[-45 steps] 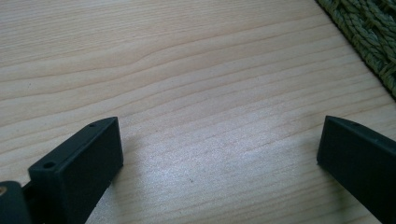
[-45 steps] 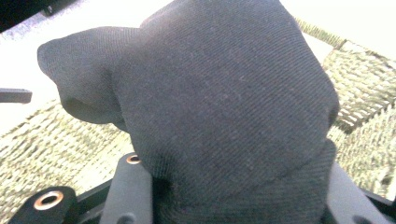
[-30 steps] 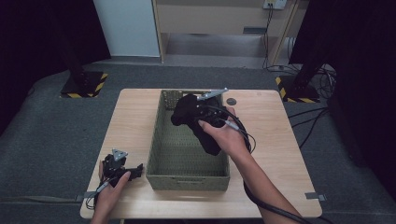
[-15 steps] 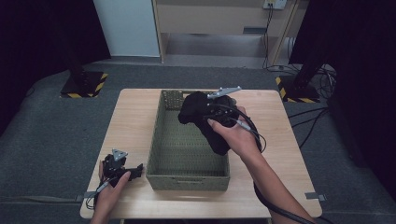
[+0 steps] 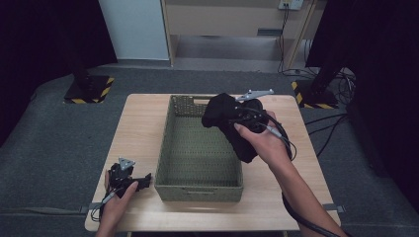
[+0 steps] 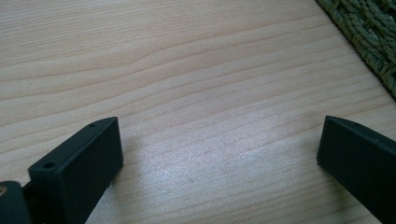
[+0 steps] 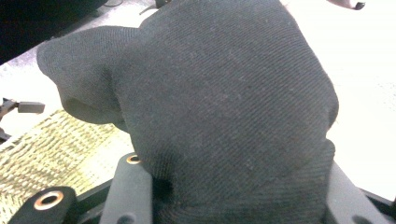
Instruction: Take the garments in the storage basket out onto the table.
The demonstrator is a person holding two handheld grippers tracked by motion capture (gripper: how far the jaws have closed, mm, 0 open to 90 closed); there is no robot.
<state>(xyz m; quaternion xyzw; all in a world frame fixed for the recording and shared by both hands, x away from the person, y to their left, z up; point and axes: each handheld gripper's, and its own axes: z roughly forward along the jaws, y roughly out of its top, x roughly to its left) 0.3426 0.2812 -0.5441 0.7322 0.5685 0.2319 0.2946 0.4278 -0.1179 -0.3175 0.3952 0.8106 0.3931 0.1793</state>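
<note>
High view: right claw (image 5: 232, 117) clamped on a bunched black cloth (image 5: 230, 126) above the woven basket (image 5: 197, 185); left claw (image 5: 141, 180) rests wide open on the table (image 5: 143, 123), nothing between.

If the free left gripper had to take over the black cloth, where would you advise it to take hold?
The hanging lower end of the black cloth looks best, approached from the basket side. That tail droops free over the basket's right wall, while the upper bunch is clamped in the right gripper. The left gripper rests open on the table.
</note>
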